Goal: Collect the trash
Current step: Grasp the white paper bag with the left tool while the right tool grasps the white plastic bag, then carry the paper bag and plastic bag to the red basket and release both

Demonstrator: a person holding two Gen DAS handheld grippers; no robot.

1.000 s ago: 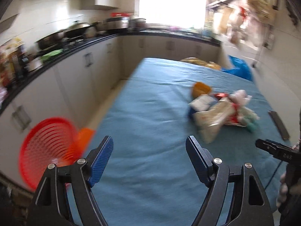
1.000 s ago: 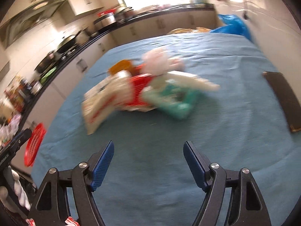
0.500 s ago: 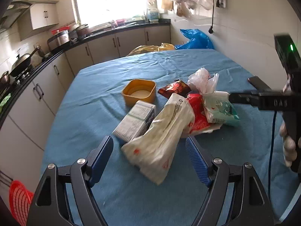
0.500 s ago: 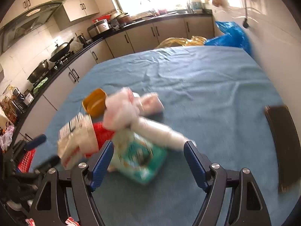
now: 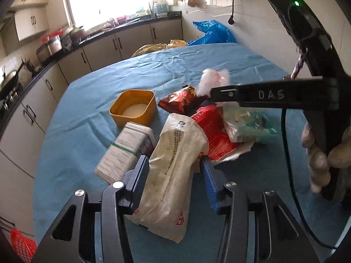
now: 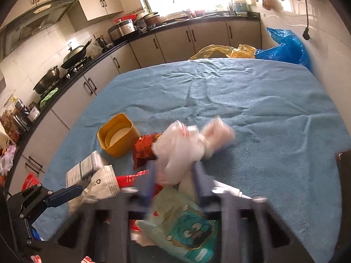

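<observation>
— Two tongs over one heap of trash. Where does the left tongs point(image 5: 174, 176) stand?

— Its jaws flank the pale printed bag point(image 5: 173, 175) lying on the blue-covered counter point(image 5: 92, 100); whether they pinch it, I cannot tell.

— The right tongs point(image 6: 174, 176)?

— Blurred; the white plastic wad point(image 6: 182, 146) sits between narrowed jaws, grip unclear. Beyond it, the yellow tub point(image 6: 118, 134).

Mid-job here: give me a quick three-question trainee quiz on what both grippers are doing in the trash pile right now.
1. True or false: the left gripper straddles the long cream plastic bag.
2. The right gripper closes around: A) yellow square tub B) crumpled white plastic bag C) small white carton.
3. What colour cloth covers the table?

Key: 1 true; 2 B; 3 blue.
</observation>
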